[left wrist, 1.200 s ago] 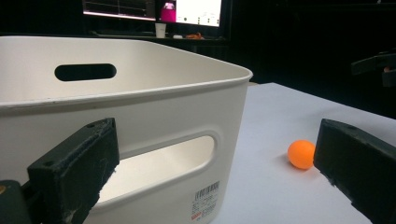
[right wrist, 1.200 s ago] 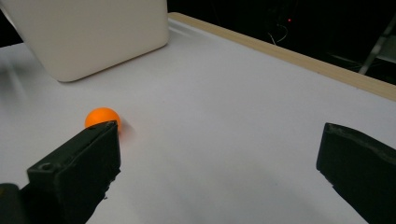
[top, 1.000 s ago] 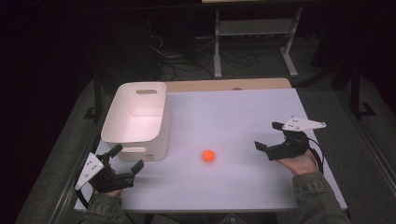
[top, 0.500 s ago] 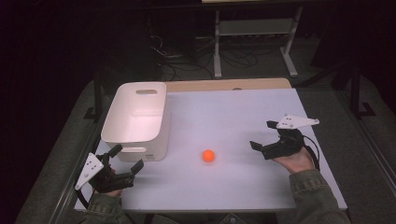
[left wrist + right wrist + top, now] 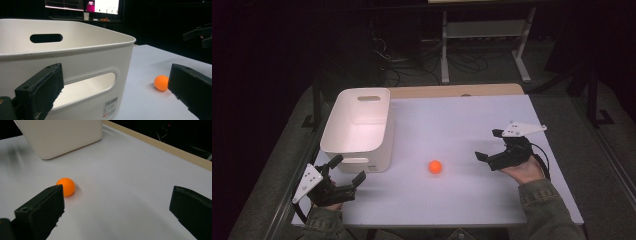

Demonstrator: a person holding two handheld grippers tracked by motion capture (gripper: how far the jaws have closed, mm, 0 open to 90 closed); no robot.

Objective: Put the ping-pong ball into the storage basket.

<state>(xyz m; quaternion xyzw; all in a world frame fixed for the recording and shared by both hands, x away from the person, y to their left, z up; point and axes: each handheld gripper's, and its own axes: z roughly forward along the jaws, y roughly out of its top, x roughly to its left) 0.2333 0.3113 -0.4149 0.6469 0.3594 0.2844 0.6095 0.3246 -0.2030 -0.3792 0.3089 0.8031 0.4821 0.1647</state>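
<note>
The right gripper (image 5: 488, 145) hangs over the right side of the table (image 5: 452, 205), jaws wide apart and empty, aimed left toward the ball (image 5: 435, 167). The left gripper (image 5: 346, 170) rests at the near left corner, just beside the bin (image 5: 357, 150), its jaws also spread and holding nothing.

The orange ball lies on the bare white table near the middle, a little right of the bin's near right corner and well apart from both grippers. In the right gripper view the ball (image 5: 66, 186) sits beyond the tip of one jaw, not between the two.

By my reading the job is barely begun: the ball is not yet grasped, the bin looks empty, and the reach, grip, carry and drop are all left.

The ball is round, so it has no long axis and points no way.
</note>
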